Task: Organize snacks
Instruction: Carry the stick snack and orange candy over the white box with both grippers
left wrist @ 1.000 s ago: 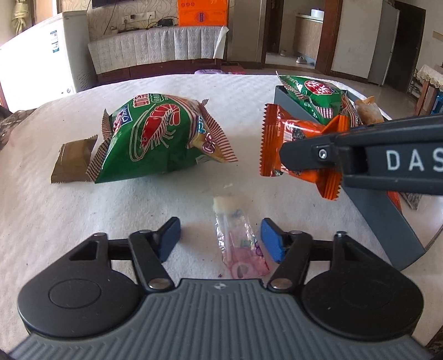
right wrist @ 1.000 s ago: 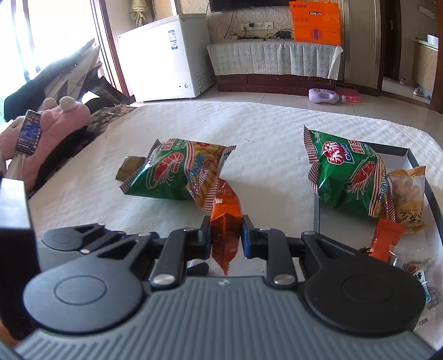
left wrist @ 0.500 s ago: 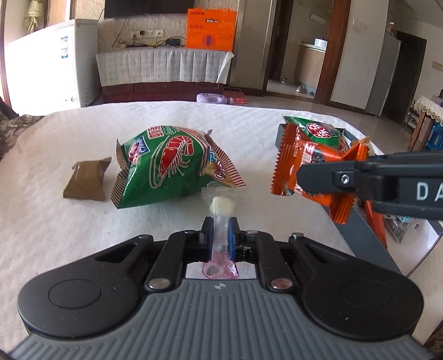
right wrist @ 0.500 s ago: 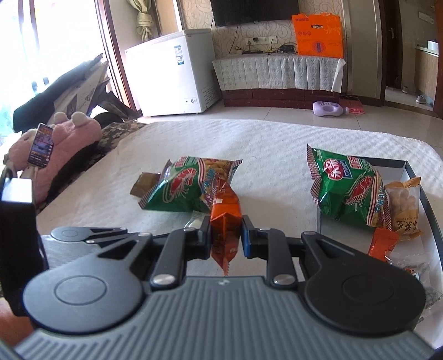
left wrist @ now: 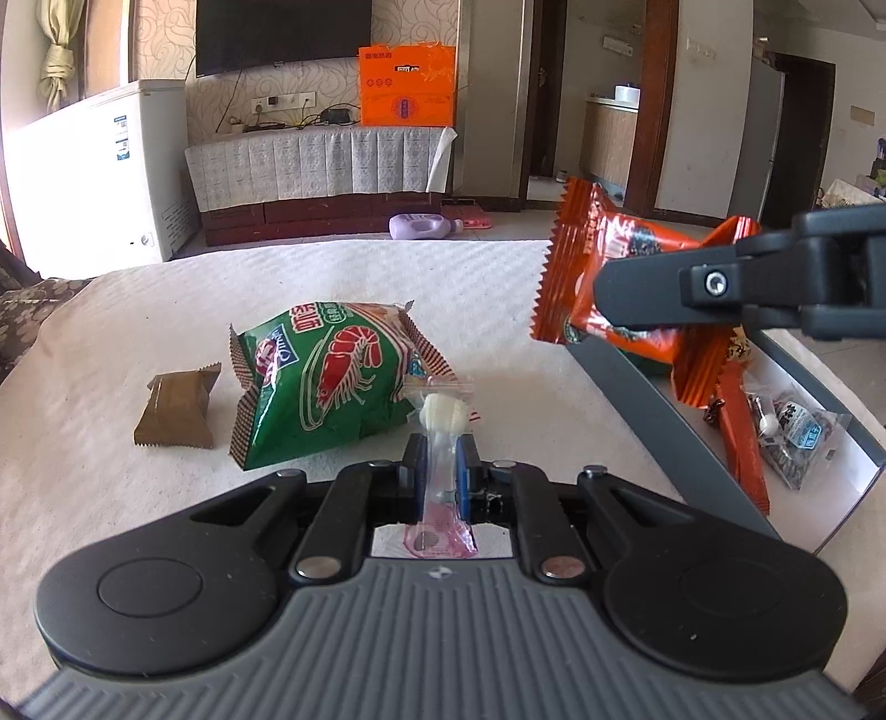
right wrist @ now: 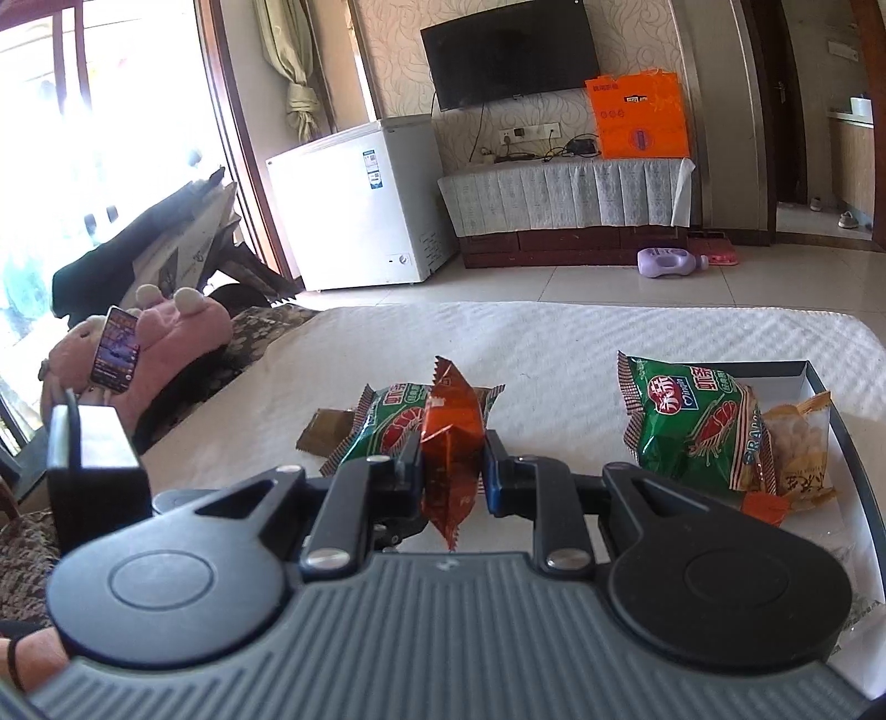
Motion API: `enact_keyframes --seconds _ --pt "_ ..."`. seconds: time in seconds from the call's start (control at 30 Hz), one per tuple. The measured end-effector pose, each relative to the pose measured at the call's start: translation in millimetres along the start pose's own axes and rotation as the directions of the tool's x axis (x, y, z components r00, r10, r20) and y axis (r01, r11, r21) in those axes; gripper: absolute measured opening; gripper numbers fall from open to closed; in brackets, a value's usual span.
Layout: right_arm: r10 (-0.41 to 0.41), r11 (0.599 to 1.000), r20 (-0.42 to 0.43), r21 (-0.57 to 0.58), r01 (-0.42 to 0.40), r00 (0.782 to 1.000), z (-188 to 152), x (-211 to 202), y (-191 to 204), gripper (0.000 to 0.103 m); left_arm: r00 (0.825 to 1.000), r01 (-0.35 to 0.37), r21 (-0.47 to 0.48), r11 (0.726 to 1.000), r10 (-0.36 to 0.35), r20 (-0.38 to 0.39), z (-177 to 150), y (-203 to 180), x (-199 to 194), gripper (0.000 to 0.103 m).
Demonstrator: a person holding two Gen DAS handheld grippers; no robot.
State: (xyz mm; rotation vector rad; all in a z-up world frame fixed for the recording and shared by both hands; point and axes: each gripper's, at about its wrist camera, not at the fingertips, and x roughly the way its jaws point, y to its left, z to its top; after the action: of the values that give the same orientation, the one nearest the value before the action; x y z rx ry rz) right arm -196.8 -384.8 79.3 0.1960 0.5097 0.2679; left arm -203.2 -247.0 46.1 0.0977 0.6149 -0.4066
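left tongs point(left wrist: 441, 462) clamped on a slim clear plastic candy wrapper with a white sweet at its far end and pink print at its near end point(left wrist: 440, 443), lifted clear of the white textured counter cloth point(left wrist: 138, 498). blue pads pressed flat against the wrapper's sides, the white sweet poking out past the fingertips.

right tongs point(right wrist: 451, 465) clamped on a crinkled orange foil snack packet with zigzag ends point(right wrist: 451, 443), held edge-on and upright between the pads, off the surface. same orange packet point(left wrist: 614, 288) seen in the left view hanging above the near wall of a shallow grey rectangular tray point(left wrist: 664, 421), with the dark right finger across its middle.

just beyond the left tongs, a puffy green shrimp-cracker bag with a red prawn picture point(left wrist: 326, 382) lying on the cloth. beside it, to its left and apart from it, a small brown foil sachet point(left wrist: 177, 410).

inside the tray, as the right view shows, a second green shrimp-cracker bag point(right wrist: 698, 426) leaning against a yellow-tan snack pouch point(right wrist: 797, 443), with another small orange packet point(right wrist: 764, 507) in front of them. in the left view, a long thin orange stick pack point(left wrist: 742, 443) and a clear pouch of dark seeds point(left wrist: 797, 432) on the tray floor.

farther out: white chest freezer point(right wrist: 360, 205), orange paper bag point(right wrist: 639, 113) on a cloth-draped low cabinet, black wall television point(right wrist: 509, 52), lilac bottle on the tiled floor point(right wrist: 667, 261).
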Motion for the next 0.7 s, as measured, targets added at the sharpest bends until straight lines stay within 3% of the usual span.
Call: enact_keyframes --seconds 0.7 --pt "0.007 1.000 0.013 0.017 -0.007 1.000 -0.9 -14.0 -7.9 0.024 0.999 0.020 0.029 0.999 -0.021 0.027 7.8 -18.9 -7.6 0.013"
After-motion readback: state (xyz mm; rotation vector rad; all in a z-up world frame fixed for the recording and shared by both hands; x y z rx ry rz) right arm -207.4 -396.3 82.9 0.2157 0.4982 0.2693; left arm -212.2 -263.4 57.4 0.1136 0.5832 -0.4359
